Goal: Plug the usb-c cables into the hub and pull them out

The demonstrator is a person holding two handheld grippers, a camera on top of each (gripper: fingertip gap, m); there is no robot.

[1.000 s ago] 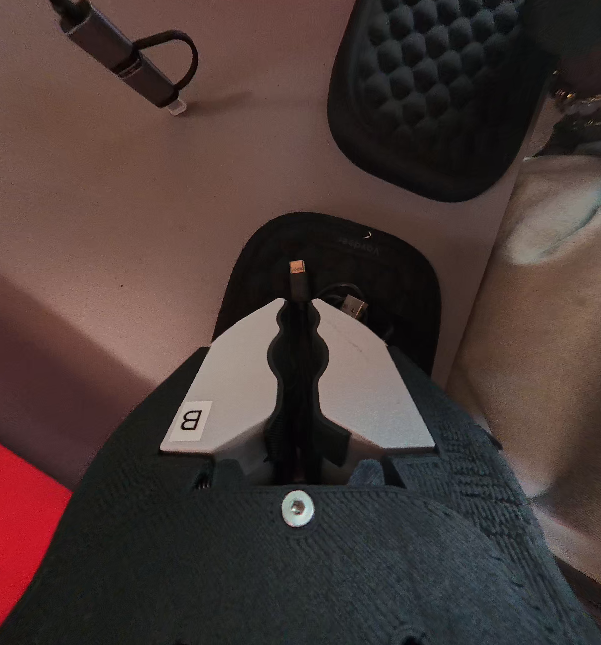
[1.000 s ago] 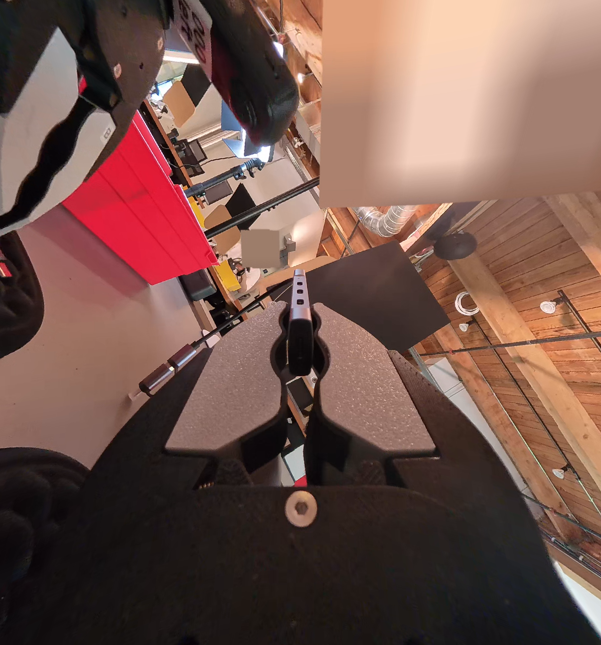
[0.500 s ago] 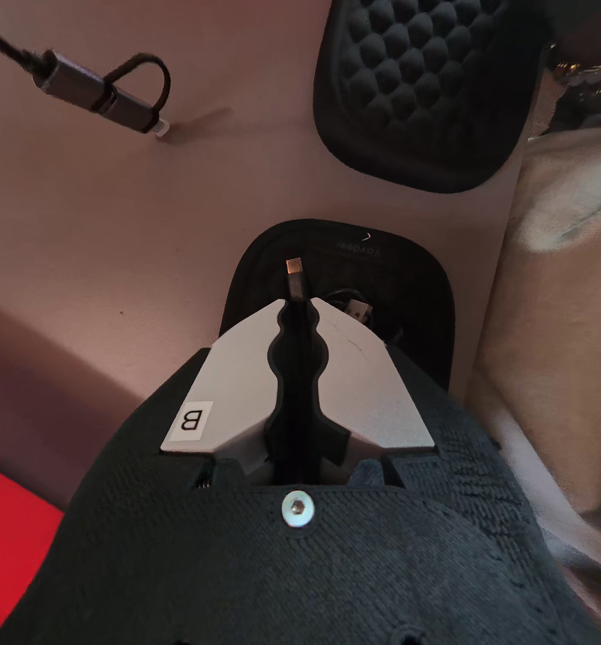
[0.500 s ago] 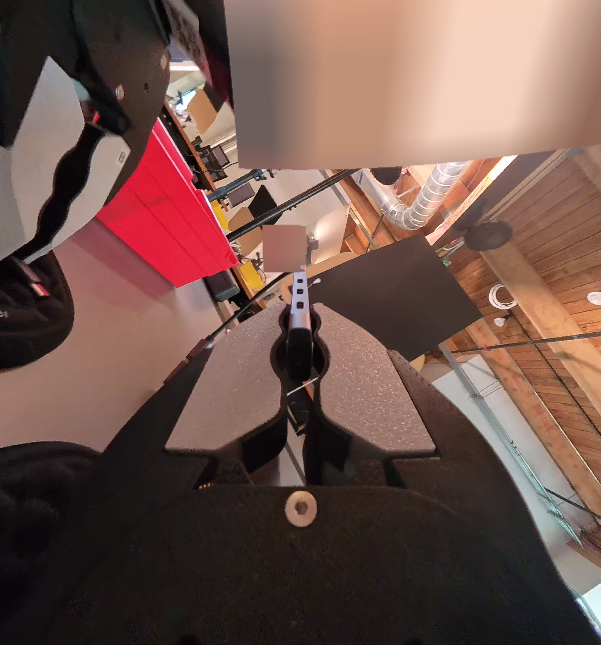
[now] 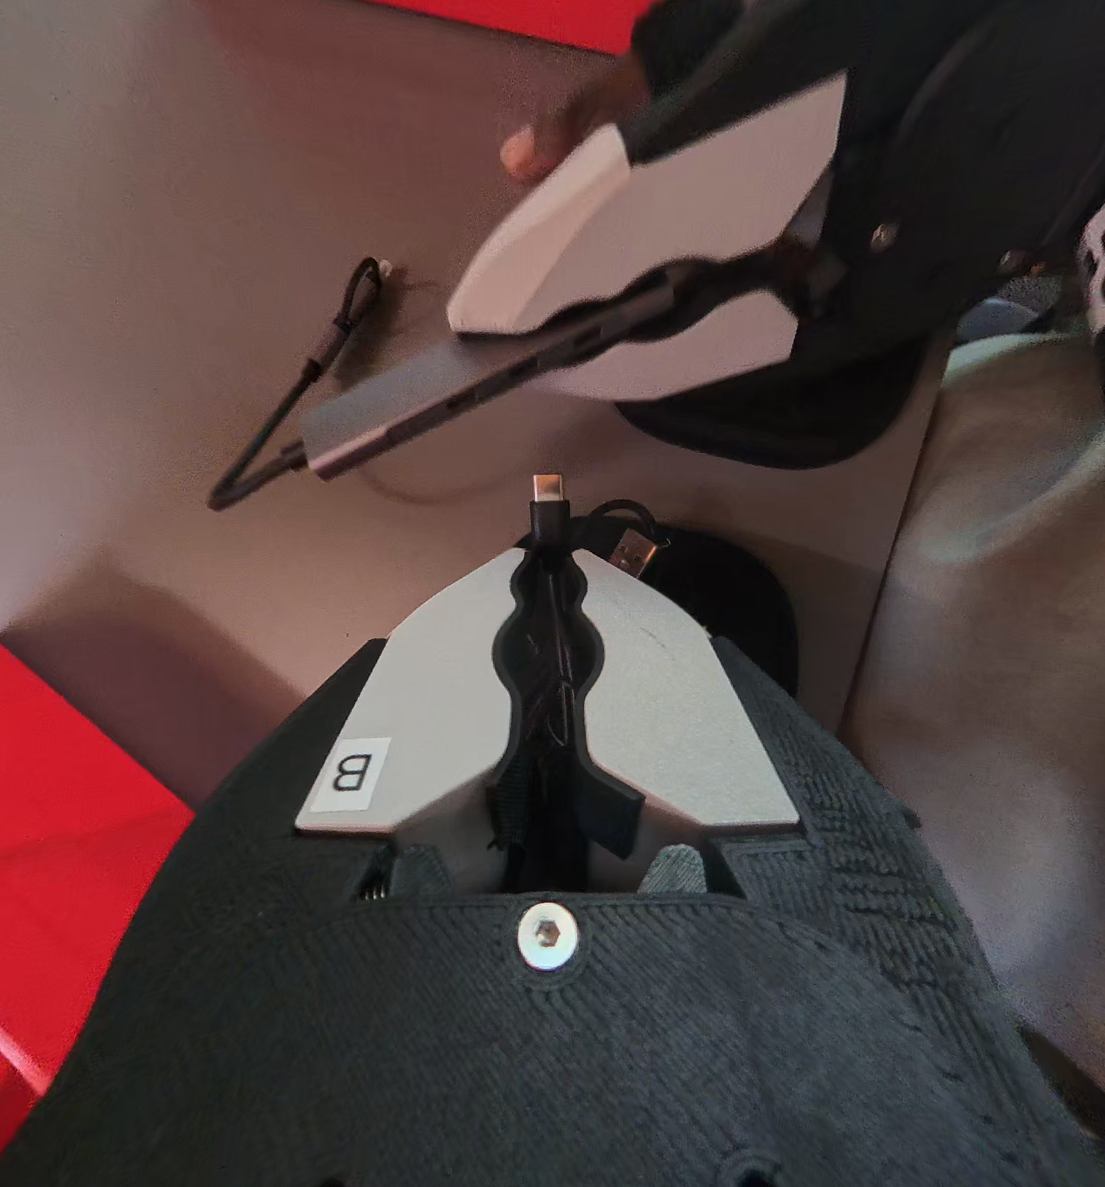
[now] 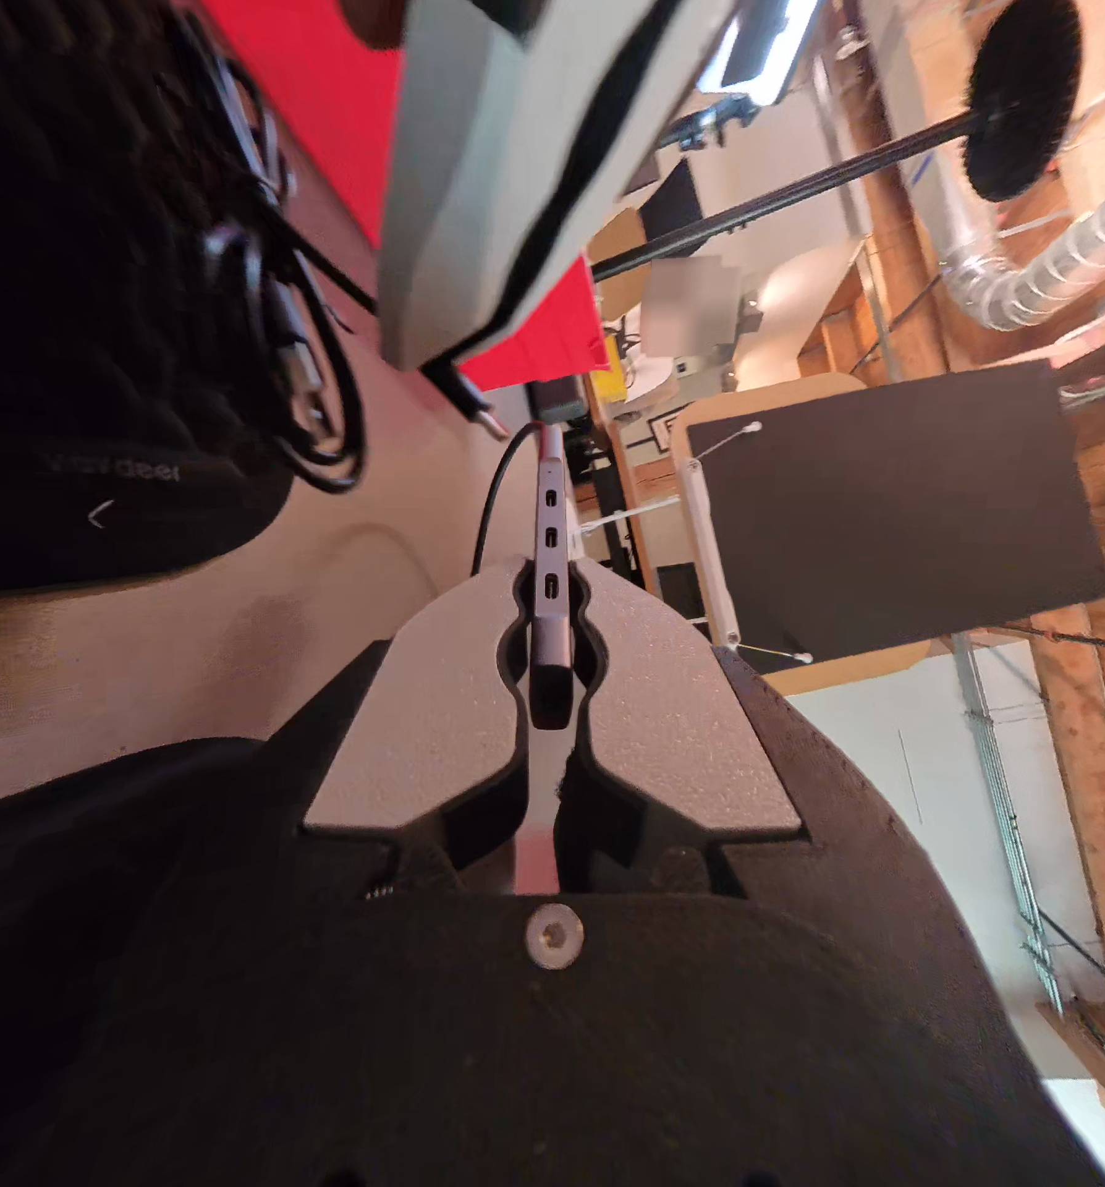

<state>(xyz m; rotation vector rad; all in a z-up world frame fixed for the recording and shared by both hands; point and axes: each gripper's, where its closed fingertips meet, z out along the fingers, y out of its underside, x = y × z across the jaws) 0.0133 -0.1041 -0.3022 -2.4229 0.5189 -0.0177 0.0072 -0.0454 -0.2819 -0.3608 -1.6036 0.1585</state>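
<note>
My left gripper (image 5: pixel 550 559) is shut on a black USB-C cable (image 5: pixel 548 514); its silver plug sticks out past the fingertips, pointing at the hub. My right gripper (image 6: pixel 551 571) is shut on the grey hub (image 6: pixel 551 539), edge up, with three ports showing along that edge. In the left wrist view the right gripper (image 5: pixel 601 321) holds the hub (image 5: pixel 408 398) above the table, just beyond the plug, with a small gap. In the right wrist view the left gripper (image 6: pixel 434 360) comes from above with the plug (image 6: pixel 479 411) near the hub's far end.
The hub's own black cable (image 5: pixel 267 443) trails left over the tan table (image 5: pixel 152 225). A black pouch (image 6: pixel 107 398) with coiled cables lies beside it. A second connector (image 5: pixel 633 549) sits by my left fingers. Red bins (image 5: pixel 43 803) stand at the left and behind. The grippers' ends are close to 6 cm from one another.
The right gripper has swung the hub down in front of the left gripper. The cable plug and hub are now close together, where before the hub was out of the left wrist view.
</note>
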